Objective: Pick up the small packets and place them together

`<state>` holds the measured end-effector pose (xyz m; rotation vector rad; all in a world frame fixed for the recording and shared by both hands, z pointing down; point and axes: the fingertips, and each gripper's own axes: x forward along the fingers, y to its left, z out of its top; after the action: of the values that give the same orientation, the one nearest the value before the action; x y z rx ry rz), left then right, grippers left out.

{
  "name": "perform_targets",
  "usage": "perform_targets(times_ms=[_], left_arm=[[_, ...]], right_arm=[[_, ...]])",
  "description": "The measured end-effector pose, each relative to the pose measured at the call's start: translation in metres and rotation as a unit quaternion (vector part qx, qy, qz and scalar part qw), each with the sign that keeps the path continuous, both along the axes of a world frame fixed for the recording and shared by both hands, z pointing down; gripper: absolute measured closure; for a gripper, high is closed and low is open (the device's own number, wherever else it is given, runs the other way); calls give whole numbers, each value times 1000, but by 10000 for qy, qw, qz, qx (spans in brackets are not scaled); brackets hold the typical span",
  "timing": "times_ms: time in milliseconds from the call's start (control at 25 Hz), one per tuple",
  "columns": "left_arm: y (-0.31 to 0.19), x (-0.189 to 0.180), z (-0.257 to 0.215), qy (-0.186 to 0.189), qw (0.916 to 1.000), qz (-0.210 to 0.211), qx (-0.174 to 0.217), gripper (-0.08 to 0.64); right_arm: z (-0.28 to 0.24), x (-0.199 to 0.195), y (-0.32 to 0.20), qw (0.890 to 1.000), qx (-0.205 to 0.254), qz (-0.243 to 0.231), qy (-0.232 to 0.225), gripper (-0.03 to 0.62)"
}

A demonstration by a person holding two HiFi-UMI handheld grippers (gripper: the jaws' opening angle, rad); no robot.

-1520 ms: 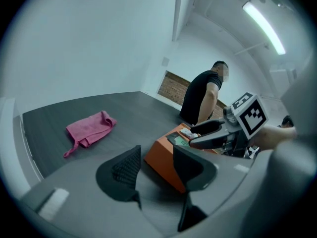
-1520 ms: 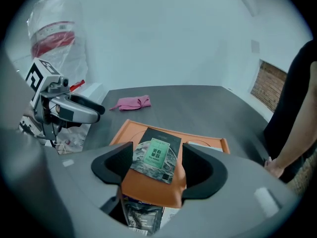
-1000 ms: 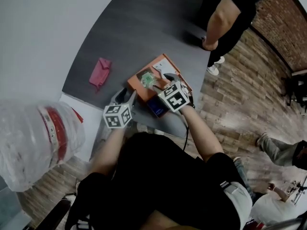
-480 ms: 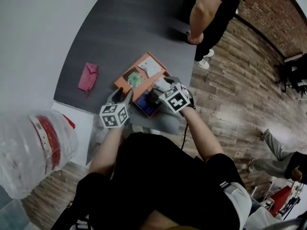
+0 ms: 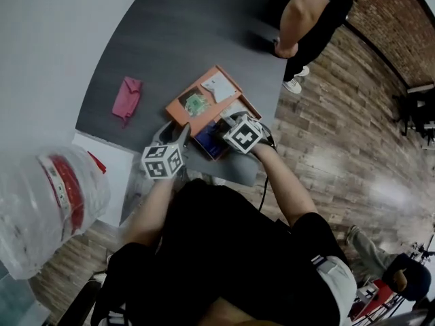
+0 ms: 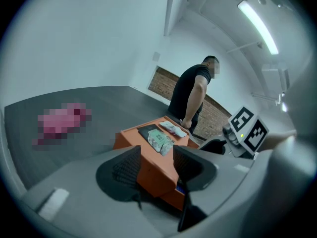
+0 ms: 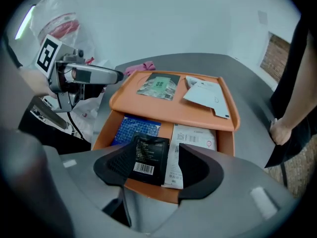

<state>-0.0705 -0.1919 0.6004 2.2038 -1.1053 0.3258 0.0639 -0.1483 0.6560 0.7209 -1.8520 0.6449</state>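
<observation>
Standing by the bench, tallying what's on it; head view taken as the clock face unless noted.
1. orange box: near bench's front edge, near half open. An orange tray sits over its far half.
2. On tray (clock per right gripper view): green-print pkt at L, white pkt at its 3 o'clock, close but apart.
3. In open half (same clock): blue pkt lying flat; white labelled pkt just beside it at 3 o'clock; black pkt w/ barcode tilted against box's near wall, partly covering blue pkt.
4. R claw: at box's 5 o'clock, pointing steeply down, jaws wide. Black pkt stands in the gap; a strip of white labelled pkt shows between it and one jaw, so not pinched.
5. L claw: at box's 7 o'clock, jaws partway apart astride box's near L corner. Whether pads press on box: can't tell.
6. pink cloth: on bench at box's 9 o'clock, well apart.
7. clear plastic bag w/ red print: off bench, 8 o'clock.
8. bystander, dark top: at bench's far end, 1 o'clock, hand by bench edge.
</observation>
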Motion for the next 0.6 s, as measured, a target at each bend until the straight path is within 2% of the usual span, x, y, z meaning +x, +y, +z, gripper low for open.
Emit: perform_targets(times_ms=[160,320,440,520,600], left_arm=[[3,-7,3,23,9999,-96,-58,357],[5,-12,3,45,9998,-190,-94,357],[4,-17,5,46,9996,-247,-111,357],[4,-19,4,44,9996,-258,-107,359],[5,-20,3,50,9996,-259,-99,359]], right_arm=[[11,-4,8,9988,-427,-215,86,319],[10,-15,16,9967,-607,-540,-15,319],[12,-24,20,9946,-707,-763,14,294],[18,-29,30,9918,-942,-864,81,264],[24,-24,38,9882,-1145,-960,334,235]])
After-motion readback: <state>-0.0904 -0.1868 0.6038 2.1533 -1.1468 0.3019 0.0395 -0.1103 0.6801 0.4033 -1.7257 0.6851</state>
